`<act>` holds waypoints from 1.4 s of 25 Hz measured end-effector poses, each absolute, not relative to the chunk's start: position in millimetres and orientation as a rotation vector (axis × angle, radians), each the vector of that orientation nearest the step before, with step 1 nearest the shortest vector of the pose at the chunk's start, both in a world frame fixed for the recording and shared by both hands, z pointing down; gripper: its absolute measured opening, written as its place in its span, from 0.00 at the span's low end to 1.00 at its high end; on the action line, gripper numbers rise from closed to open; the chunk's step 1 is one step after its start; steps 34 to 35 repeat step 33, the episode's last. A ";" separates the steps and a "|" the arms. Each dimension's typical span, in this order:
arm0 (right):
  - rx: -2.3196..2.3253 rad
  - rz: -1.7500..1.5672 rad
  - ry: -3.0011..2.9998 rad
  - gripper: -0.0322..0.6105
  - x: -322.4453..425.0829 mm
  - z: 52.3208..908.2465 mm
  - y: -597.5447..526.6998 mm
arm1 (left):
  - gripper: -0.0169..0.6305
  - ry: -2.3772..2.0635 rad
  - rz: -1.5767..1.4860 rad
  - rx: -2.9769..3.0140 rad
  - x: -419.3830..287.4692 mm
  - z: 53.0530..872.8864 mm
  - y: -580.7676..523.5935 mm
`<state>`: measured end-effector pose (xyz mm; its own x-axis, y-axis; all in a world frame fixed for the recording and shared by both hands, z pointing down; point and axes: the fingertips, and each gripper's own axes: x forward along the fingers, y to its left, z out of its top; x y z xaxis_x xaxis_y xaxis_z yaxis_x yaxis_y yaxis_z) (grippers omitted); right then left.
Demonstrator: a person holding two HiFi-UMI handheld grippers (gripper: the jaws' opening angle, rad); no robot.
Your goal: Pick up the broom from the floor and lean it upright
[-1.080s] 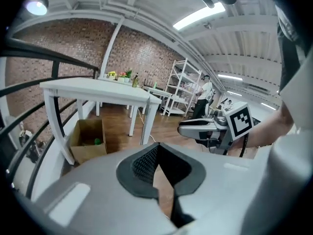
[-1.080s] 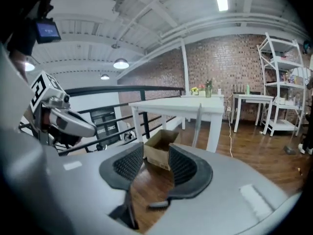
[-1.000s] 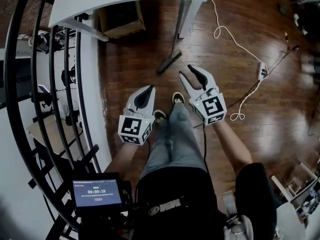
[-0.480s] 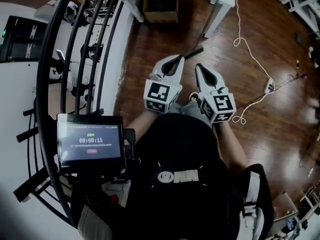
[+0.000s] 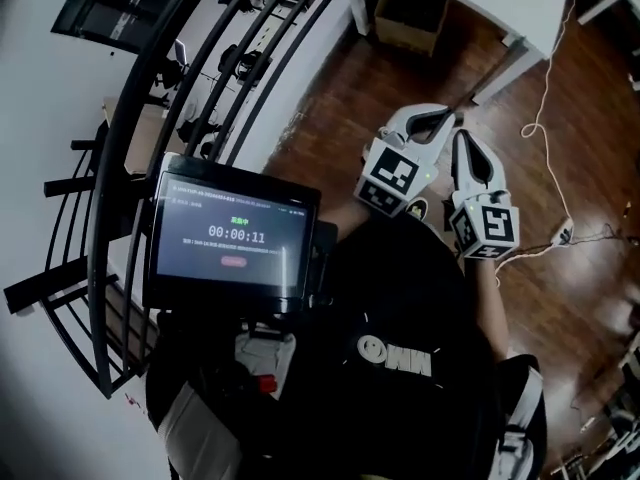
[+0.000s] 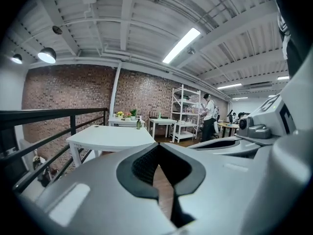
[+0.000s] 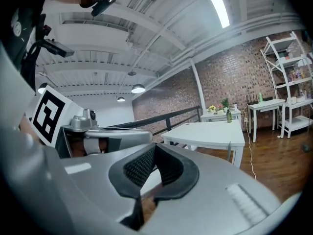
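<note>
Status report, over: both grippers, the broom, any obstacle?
Left gripper shut, empty; right gripper shut, empty. Broom not held: probably the thin stick upright at white table. No obstacle seen beside it.

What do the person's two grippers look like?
Both the left gripper and the right gripper are light grey, with curved tapering jaws lined by black ribbed pads. Each carries a white cube with black square markers. The person wears a black top with a white logo.
</note>
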<state>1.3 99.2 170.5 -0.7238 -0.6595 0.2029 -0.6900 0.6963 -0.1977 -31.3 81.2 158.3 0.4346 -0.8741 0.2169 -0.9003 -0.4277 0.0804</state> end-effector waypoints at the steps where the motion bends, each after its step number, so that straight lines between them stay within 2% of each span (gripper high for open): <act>1: 1.108 0.381 -2.789 0.06 -0.4 171.0 100.5 | 0.05 -1.569 0.208 2.493 -34.6 159.5 83.0; 8: 1.167 0.365 -2.751 0.06 20.2 163.8 89.2 | 0.05 -1.550 0.208 2.482 -16.8 154.5 77.5; 18: 1.217 0.334 -2.733 0.06 -6.9 153.9 103.3 | 0.05 -1.533 0.196 2.500 -40.7 146.2 96.4; 24: 1.250 0.322 -2.712 0.06 26.9 145.1 92.8 | 0.05 -1.485 0.197 2.523 -1.8 142.6 85.0; 35: 1.221 0.353 -2.743 0.06 15.9 172.5 56.8 | 0.05 -1.487 0.238 2.524 -4.3 169.5 50.7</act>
